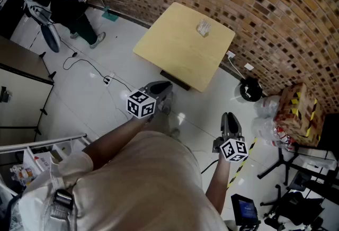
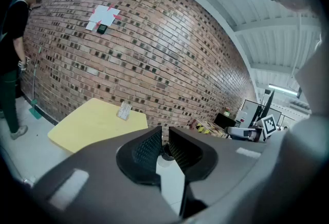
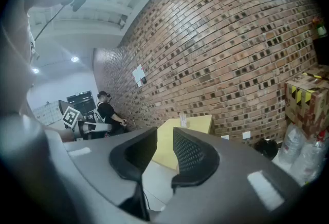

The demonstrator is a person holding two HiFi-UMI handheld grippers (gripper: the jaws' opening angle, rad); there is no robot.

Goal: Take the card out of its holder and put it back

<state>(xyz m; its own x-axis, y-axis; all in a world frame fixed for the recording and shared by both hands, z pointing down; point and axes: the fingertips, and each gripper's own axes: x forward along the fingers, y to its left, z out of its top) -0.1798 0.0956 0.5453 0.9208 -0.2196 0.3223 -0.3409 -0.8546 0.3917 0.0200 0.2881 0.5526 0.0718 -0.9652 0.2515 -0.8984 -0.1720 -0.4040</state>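
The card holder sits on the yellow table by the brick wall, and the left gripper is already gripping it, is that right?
Not quite. The card holder does sit on the yellow table by the brick wall, but the left gripper is not gripping it: the left gripper view shows its jaws slightly apart, empty, and short of the table.

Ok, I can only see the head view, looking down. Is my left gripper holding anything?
Observer: No. The left gripper view shows the left gripper with its jaws a little apart and nothing between them.
Operator: And the other one?
Observer: The right gripper is open and empty too. In its own view, the yellow table shows through the gap.
Operator: Is there anything up on the wall?
Observer: Yes, the left gripper view shows white papers stuck high on the brick wall.
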